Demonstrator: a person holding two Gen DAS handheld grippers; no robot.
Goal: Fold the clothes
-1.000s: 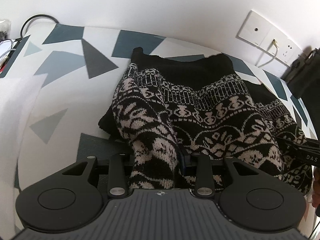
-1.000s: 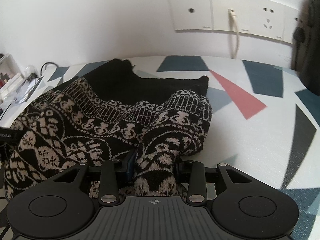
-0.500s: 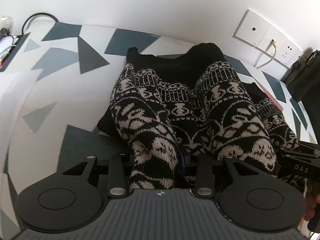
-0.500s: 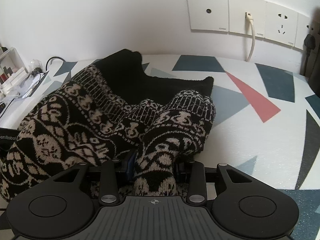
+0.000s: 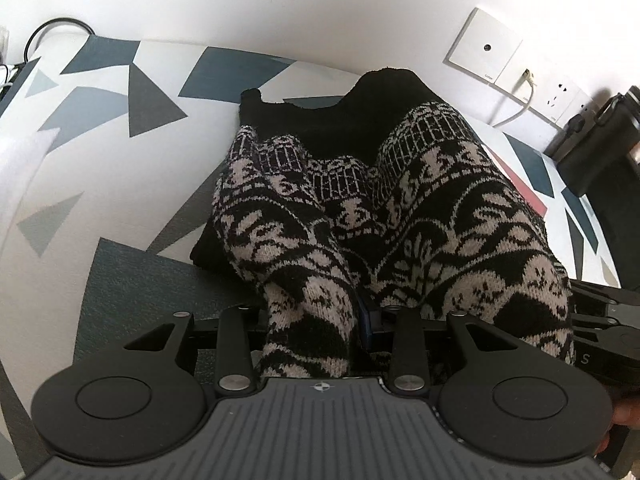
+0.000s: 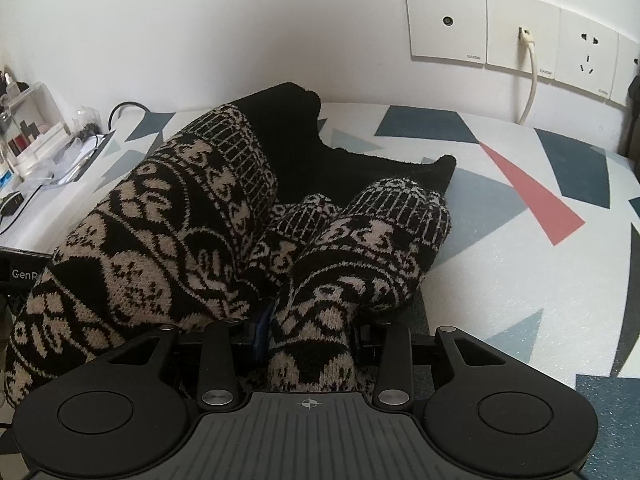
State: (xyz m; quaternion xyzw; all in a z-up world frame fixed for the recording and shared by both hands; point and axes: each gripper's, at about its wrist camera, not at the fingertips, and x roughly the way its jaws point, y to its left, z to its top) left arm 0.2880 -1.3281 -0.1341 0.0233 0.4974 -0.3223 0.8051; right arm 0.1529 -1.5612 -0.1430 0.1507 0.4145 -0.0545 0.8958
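A black and cream patterned knit sweater [image 5: 400, 208] lies bunched on the table with its plain black hem toward the wall. My left gripper [image 5: 316, 320] is shut on a fold of its left edge, and the fabric rises in a hump between the two grippers. In the right wrist view the same sweater [image 6: 168, 220] arches up on the left, and my right gripper [image 6: 308, 340] is shut on a fold of its right edge. The other gripper's black body [image 5: 600, 344] shows at the right edge of the left wrist view. Both pairs of fingertips are buried in knit.
The table cover [image 6: 520, 240] is white with grey, blue and red triangles. Wall sockets [image 6: 520, 36] with a white cable are on the back wall. A black box [image 5: 596, 148] stands at the far right, and a clear organiser with small items [image 6: 28, 132] at the far left.
Both grippers have moved toward each other and forward with the sweater edges held, so the middle of the sweater has bulged upward into a tall hump.
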